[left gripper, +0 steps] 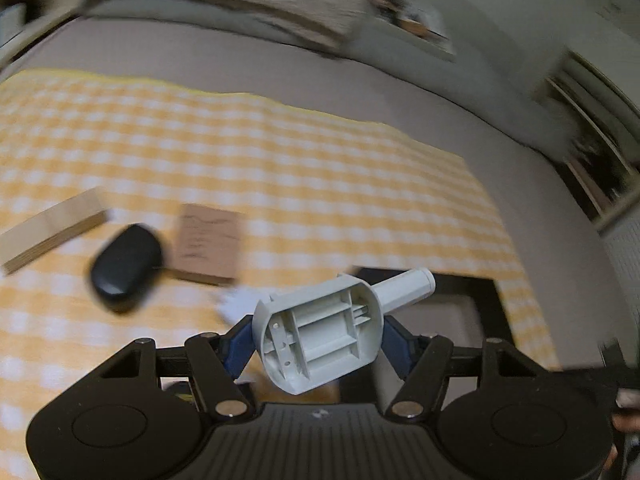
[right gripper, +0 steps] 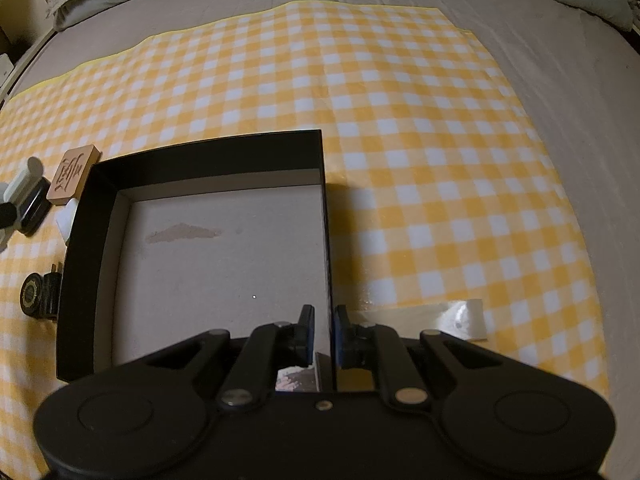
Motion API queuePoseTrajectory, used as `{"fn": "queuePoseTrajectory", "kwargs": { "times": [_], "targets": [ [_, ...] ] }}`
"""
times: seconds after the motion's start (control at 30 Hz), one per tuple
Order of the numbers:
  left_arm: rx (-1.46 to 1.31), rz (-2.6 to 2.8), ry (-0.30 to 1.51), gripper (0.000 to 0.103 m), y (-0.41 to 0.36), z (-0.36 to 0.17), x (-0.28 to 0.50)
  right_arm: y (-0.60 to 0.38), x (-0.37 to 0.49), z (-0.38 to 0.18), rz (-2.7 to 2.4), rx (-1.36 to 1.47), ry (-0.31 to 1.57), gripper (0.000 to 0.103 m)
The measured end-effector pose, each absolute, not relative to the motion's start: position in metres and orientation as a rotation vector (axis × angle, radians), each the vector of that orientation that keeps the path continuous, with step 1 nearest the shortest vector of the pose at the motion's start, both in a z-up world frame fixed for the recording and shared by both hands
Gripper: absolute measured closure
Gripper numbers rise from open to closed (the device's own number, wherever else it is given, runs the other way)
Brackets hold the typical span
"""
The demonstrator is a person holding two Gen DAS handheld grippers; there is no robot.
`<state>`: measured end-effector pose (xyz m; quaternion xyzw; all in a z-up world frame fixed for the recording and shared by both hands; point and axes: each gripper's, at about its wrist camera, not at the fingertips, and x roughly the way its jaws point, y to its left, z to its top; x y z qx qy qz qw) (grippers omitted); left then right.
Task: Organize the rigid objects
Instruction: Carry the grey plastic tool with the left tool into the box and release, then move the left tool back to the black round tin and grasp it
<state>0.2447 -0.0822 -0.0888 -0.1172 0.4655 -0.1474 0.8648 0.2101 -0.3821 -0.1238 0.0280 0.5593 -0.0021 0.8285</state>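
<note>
We're barely started: the black box (right gripper: 192, 168) looks empty inside. Our left gripper (left gripper: 316, 340) is clamped on a grey plastic piece (left gripper: 320, 340), lifted near the box. Our right gripper (right gripper: 323, 332) pinches the box's right wall. A black pebble (left gripper: 124, 266), two wooden blocks (left gripper: 208, 244) and other bits wait left of it.

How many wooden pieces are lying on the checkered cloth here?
2 in the left wrist view: a pale wooden block at the far left, and a brown engraved wooden tile right of the black oval object. Others may lie out of view.
</note>
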Motion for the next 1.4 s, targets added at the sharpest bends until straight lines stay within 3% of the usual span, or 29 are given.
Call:
{"fn": "queuePoseTrajectory", "kwargs": {
  "times": [0.3,0.63,1.0,1.4],
  "targets": [
    [0.021,-0.478,0.975,0.036,-0.171,-0.104,0.245,-0.381,0.209,-0.123,-0.003,0.053,1.187,0.092],
    [0.036,-0.432,0.979,0.035,-0.187,-0.122,0.269,-0.383,0.207,-0.121,0.010,0.052,1.189,0.092],
    [0.042,-0.445,0.952,0.009,-0.189,-0.114,0.259,-0.380,0.206,-0.118,0.026,0.045,1.192,0.093],
    [0.001,-0.398,0.953,0.000,-0.174,-0.094,0.231,-0.380,0.208,-0.120,0.022,0.054,1.196,0.093]
  ]
}}
